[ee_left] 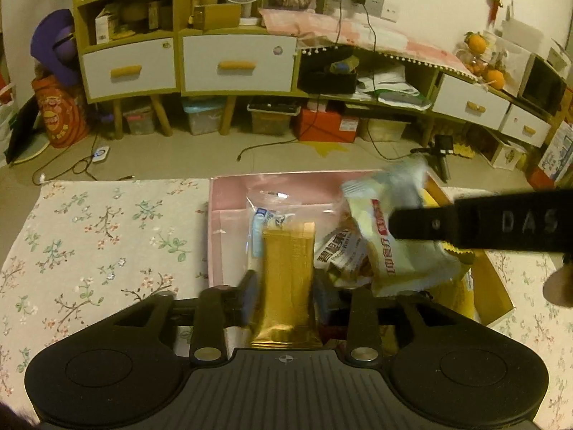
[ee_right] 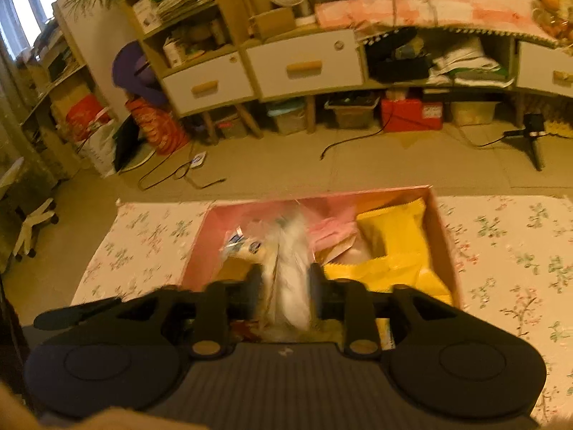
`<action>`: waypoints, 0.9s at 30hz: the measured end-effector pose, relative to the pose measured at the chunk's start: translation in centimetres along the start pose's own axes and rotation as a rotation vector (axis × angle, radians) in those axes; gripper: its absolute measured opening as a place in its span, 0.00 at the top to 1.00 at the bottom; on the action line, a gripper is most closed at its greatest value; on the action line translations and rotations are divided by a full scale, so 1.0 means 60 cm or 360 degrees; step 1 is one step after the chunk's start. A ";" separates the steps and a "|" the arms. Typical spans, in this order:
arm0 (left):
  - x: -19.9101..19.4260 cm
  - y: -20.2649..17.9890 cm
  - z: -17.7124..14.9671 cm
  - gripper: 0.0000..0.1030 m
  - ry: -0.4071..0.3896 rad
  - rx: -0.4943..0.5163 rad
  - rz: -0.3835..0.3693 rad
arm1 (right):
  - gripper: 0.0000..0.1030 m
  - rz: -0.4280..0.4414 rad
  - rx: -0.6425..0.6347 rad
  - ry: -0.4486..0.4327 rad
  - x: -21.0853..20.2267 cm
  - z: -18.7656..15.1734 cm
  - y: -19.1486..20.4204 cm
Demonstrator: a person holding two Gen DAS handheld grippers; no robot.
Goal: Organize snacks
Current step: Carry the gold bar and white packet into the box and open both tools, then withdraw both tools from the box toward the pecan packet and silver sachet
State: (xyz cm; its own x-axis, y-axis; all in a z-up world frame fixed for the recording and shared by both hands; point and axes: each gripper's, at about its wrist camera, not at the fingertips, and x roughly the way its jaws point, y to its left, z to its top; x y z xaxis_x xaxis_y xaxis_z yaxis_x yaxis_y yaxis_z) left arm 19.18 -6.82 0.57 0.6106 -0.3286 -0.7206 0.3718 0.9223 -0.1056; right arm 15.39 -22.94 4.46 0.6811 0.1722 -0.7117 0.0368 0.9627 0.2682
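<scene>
Between the left gripper's [ee_left: 286, 288] parted jaws, a gold packet [ee_left: 286, 279] points lengthwise away, over the pink box [ee_left: 229, 193]. Right gripper [ee_right: 284, 283], also loosened, straddles a white packet [ee_right: 292, 279] there.

Matte black ribbed tool [ee_left: 286, 299], brass screws, embossed "DAS" lettering

A floral tablecloth [ee_left: 107, 236] covers the table, and a pink box [ee_left: 229, 193] sits on it.
</scene>
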 end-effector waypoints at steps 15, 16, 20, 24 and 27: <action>-0.034 -0.017 -0.006 0.30 -0.0035 0.0072 0.0010 | 0.44 -0.0053 -0.0005 -0.0015 -0.018 -0.001 -0.001; -0.037 -0.017 -0.007 0.29 -0.0034 0.0071 0.0009 | 0.40 -0.0057 -0.0006 -0.0018 -0.022 -0.003 0.000; -0.053 -0.017 -0.008 0.28 -0.0034 0.0084 0.0021 | 0.30 -0.0061 -0.0009 -0.0027 -0.039 -0.008 0.002; -0.076 -0.016 -0.013 0.22 -0.0032 0.0094 0.0027 | 0.22 -0.0085 -0.0026 -0.0037 -0.057 -0.015 0.005; -0.092 -0.014 -0.023 0.18 -0.0025 0.0105 0.0037 | 0.11 -0.0107 -0.0035 -0.0054 -0.073 -0.025 0.005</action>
State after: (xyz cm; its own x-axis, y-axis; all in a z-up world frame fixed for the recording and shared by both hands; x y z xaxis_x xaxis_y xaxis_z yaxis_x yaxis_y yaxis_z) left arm 14.54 -5.48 3.69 0.6305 -0.3109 -0.7112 0.4023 0.9145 -0.0430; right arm 11.33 -23.07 6.69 0.7021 0.1004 -0.7049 0.0673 0.9762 0.2061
